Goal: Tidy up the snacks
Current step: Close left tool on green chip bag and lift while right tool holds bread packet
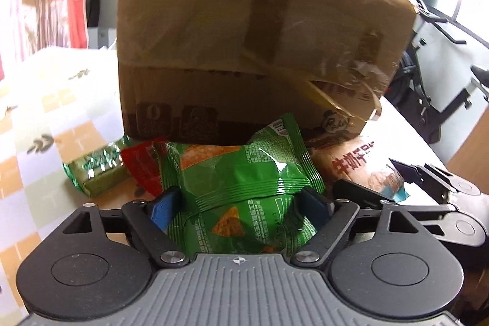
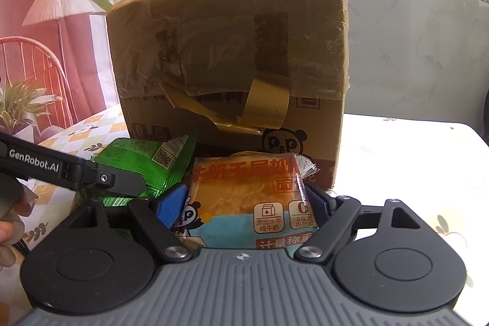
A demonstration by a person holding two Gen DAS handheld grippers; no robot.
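My left gripper (image 1: 241, 200) is shut on a green chip packet (image 1: 244, 173), its blue pads pressing both sides. My right gripper (image 2: 244, 200) is shut on a bread packet with red lettering and a panda logo (image 2: 244, 191). Both packets are held just in front of a tall taped cardboard box (image 1: 244, 35), which also shows in the right wrist view (image 2: 229, 51). The bread packet (image 1: 360, 164) and right gripper show at the right of the left wrist view. The green packet (image 2: 146, 158) and left gripper show at the left of the right wrist view.
A small green wrapped snack (image 1: 94, 170) and a red packet (image 1: 140, 167) lie left of the green chip packet by the box. The table has a checkered floral cloth (image 1: 45, 112). An exercise bike (image 1: 428, 81) stands behind right; a chair (image 2: 36, 75) and plants behind left.
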